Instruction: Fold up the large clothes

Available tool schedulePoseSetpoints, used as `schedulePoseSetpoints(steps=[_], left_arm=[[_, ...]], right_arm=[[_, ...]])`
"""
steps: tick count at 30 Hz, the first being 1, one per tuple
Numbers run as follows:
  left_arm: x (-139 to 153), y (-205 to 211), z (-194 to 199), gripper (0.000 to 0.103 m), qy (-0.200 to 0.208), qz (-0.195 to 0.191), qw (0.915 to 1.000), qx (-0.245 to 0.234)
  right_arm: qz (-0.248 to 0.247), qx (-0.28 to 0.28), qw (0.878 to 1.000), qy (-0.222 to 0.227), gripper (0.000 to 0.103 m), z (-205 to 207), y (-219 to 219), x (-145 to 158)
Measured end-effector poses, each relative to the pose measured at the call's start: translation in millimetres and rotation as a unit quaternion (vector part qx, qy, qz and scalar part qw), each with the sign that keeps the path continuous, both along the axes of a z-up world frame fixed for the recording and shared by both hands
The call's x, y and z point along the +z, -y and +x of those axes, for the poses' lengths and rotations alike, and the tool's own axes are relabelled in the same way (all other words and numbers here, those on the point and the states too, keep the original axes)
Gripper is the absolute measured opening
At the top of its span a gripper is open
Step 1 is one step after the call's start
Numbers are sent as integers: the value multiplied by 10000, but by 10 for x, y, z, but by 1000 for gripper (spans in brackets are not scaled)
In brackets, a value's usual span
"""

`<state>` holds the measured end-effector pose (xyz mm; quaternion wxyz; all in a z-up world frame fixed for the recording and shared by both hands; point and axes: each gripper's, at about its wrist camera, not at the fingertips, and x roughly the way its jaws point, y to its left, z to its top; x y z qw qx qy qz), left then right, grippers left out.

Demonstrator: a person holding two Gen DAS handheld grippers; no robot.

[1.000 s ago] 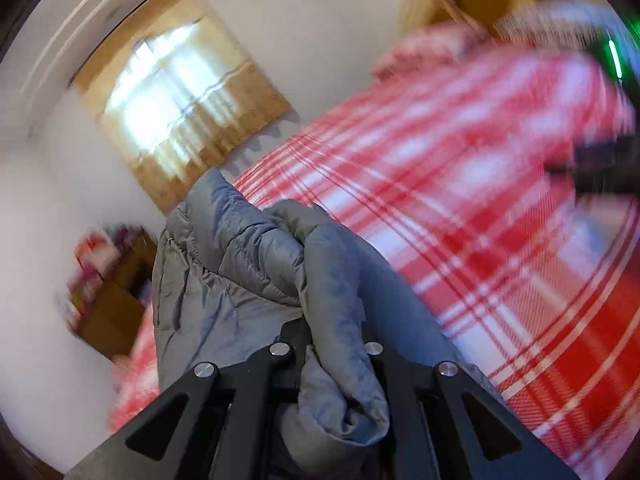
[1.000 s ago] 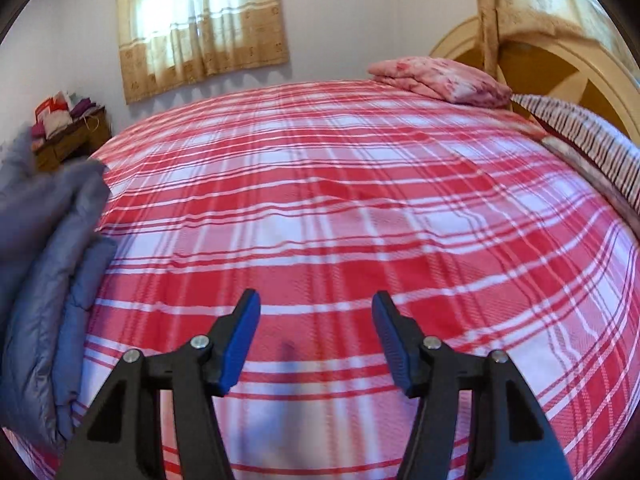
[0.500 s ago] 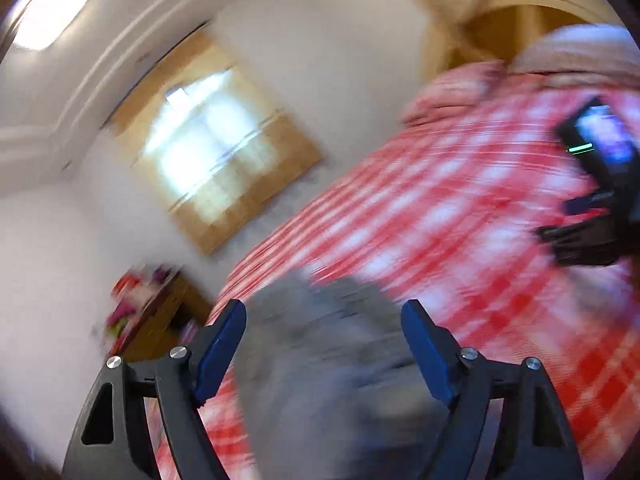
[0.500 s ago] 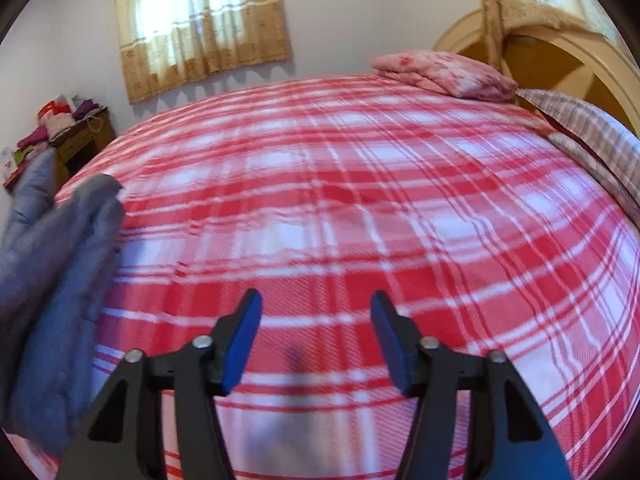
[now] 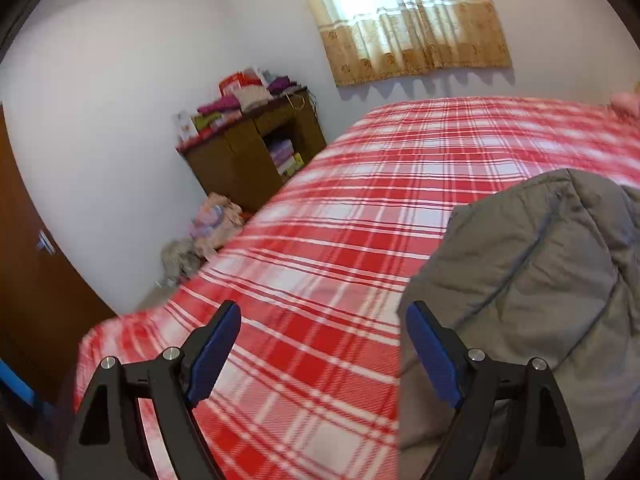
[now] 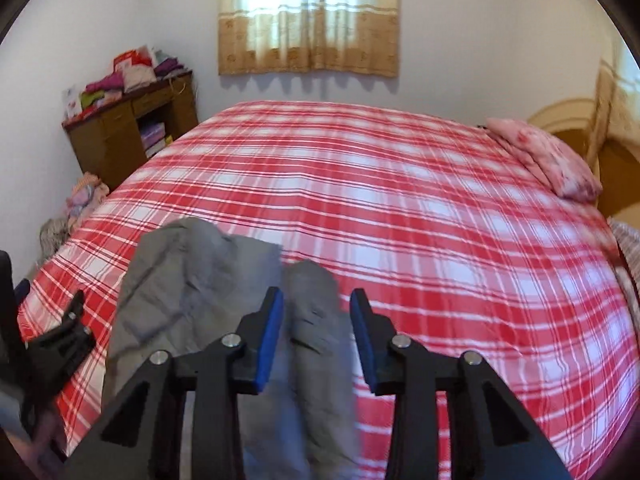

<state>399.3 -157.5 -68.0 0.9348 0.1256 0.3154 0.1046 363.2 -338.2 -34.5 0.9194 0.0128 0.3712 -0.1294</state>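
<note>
Now grey jacket (image 6: 192, 292) lies btwn open right hand-held gripper (image 6: 316, 334); left hand-held gripper (image 5: 322, 354) open.

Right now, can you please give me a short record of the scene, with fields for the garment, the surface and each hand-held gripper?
garment: grey padded jacket, lying crumpled on the bed, not folded flat
surface: bed with red and white plaid cover
left hand-held gripper: open, holds nothing, jacket beside its right finger
right hand-held gripper: open, a roll of the jacket lies between its fingers, not clamped
other: pink pillow at the far right; wooden cabinet by the wall
</note>
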Motion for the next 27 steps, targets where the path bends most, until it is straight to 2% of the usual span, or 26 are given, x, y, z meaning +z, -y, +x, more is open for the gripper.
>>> schedulePoseSetpoints(steps=[3, 6, 9, 12, 19, 27], left_arm=[[-106, 150, 47, 85, -28, -181, 9998, -106], [-193, 311, 113, 85, -58, -410, 9988, -277], [-339, 520, 185, 85, -189, -365, 9981, -461], [-459, 764, 143, 85, -173, -140, 9975, -673], [-653, 1005, 77, 86, 60, 292, 9966, -772], [-803, 963, 163, 86, -79, 55, 9967, -806]], right_arm=[[-6, -135, 9998, -118, 34, 104, -57, -307], [-221, -256, 9991, -271, 33, 104, -20, -571], [-83, -395, 9988, -287, 33, -22, 131, -782], [149, -577, 9981, -168, 33, -195, 273, -945], [246, -676, 9974, -16, 33, -259, 339, -1101], [168, -710, 9973, 15, 33, -265, 307, -1201]])
